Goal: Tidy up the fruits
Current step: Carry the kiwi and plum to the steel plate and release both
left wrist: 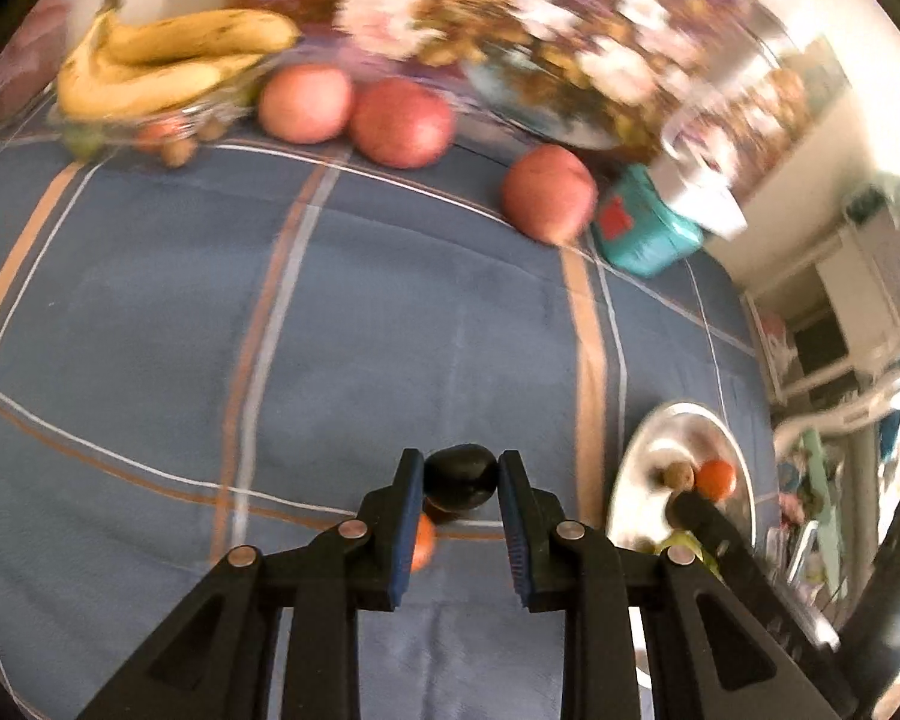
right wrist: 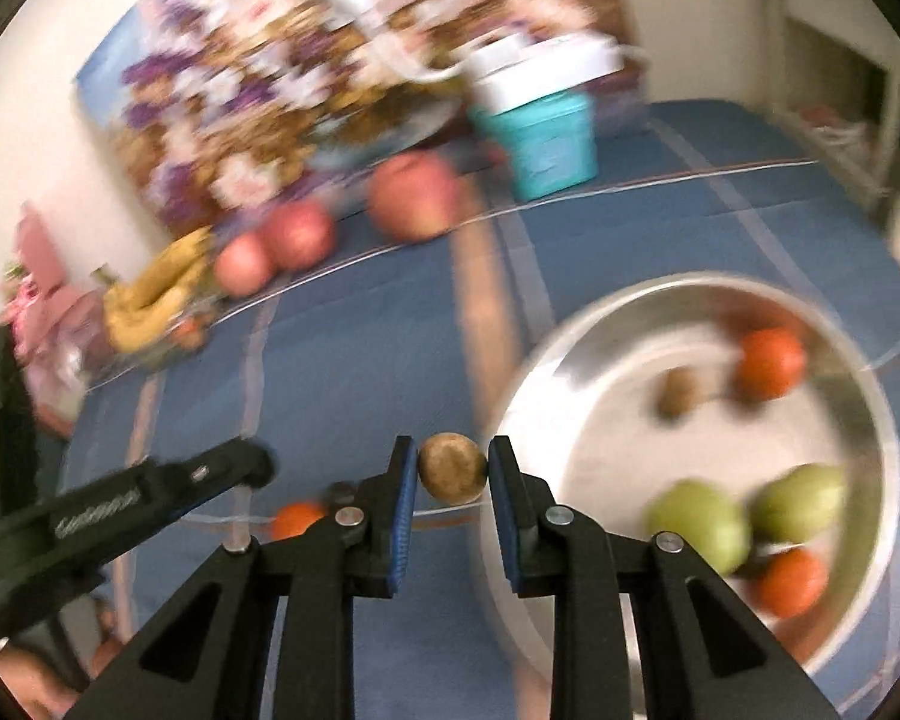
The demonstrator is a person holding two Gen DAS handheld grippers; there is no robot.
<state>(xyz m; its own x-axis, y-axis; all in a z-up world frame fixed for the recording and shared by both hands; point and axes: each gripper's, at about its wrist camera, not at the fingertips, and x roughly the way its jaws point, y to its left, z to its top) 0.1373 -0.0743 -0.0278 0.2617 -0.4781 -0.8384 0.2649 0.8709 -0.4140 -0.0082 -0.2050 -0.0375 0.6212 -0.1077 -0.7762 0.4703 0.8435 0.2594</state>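
Observation:
My left gripper [left wrist: 461,468] is shut on a small dark plum [left wrist: 461,476] above the blue checked cloth. A small orange fruit [left wrist: 423,540] lies under it, half hidden by the left finger. My right gripper [right wrist: 452,461] is shut on a small round brown fruit [right wrist: 452,467], just left of the metal bowl [right wrist: 870,408]. The bowl holds two green pears [right wrist: 699,525], two orange fruits [right wrist: 771,363] and a brown fruit [right wrist: 678,391]. The bowl also shows in the left wrist view [left wrist: 642,450]. The left gripper's arm [right wrist: 150,492] crosses the right wrist view, with an orange fruit [right wrist: 294,519] beside it.
Three red apples [left wrist: 402,123] and bananas [left wrist: 168,69] on a glass dish [left wrist: 150,120] sit at the far edge. A teal box [left wrist: 645,234] with a white box on it stands by a floral board [left wrist: 510,12]. Both views are motion-blurred.

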